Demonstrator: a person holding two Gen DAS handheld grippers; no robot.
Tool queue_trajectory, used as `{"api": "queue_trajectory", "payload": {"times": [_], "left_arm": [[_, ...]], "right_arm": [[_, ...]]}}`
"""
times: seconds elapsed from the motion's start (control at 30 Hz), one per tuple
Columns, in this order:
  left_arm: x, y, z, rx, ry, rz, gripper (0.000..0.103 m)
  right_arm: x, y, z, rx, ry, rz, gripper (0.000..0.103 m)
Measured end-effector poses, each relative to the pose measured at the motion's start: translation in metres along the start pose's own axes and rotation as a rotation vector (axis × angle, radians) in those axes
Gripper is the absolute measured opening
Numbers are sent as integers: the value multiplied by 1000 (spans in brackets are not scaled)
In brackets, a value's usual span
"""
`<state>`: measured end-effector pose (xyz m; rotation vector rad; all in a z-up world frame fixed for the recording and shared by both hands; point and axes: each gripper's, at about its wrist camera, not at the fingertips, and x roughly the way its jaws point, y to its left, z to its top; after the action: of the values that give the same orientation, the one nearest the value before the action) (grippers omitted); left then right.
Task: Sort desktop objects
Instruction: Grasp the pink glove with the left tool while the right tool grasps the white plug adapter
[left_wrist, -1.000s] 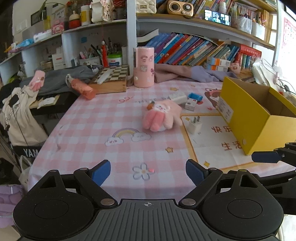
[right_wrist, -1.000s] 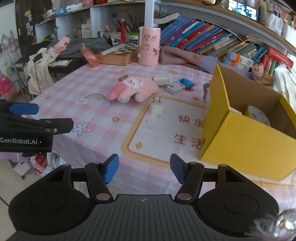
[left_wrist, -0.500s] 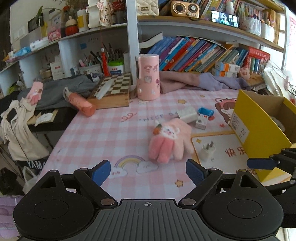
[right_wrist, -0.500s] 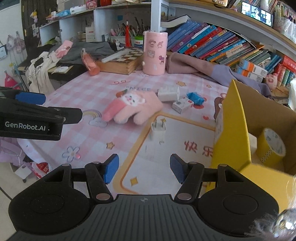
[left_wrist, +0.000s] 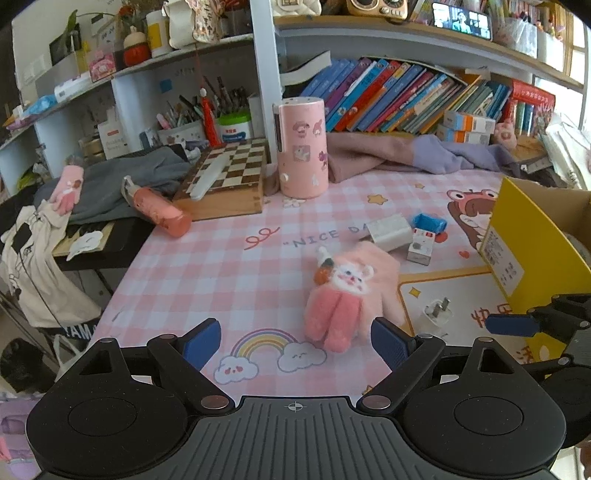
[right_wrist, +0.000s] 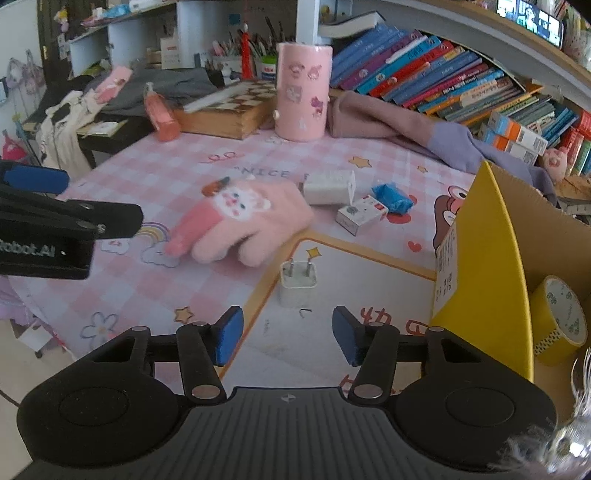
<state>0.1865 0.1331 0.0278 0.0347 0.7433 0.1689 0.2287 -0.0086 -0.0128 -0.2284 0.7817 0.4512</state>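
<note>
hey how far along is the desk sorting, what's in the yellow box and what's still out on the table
Done: a yellow tape roll already sits in the yellow cardboard box. In hand: nothing; the right gripper, jaws just narrowed, is lined up with the small white plug adapter, and the left gripper is open by the fluffy pink glove. Left: both of those, the white charger block, small white carton and blue packet.

Pink check tbl (left_wrist: 207, 266) w/ glove (left_wrist: 351, 295), plug (right_wrist: 298, 284)

Bare tablecloth (left_wrist: 207, 280) is left open ahead of the left gripper's fingers (left_wrist: 201, 341). Passage rightward is blocked by the yellow box (right_wrist: 484, 266). Straight ahead of the right gripper's fingers (right_wrist: 231, 334), the white plug (right_wrist: 298, 284) stands in the path.
</note>
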Motion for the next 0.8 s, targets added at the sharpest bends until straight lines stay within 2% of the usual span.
{"api": "queue_trajectory", "payload": {"times": [0.3,0.8], "left_arm": [[27,-2,17,21,40,-10,91],[75,-25,37,89,123,-74,91]], "right_arm": [[27,0,2,2,-1,-57,51],[55,-13,9,65,35,-21,50]]}}
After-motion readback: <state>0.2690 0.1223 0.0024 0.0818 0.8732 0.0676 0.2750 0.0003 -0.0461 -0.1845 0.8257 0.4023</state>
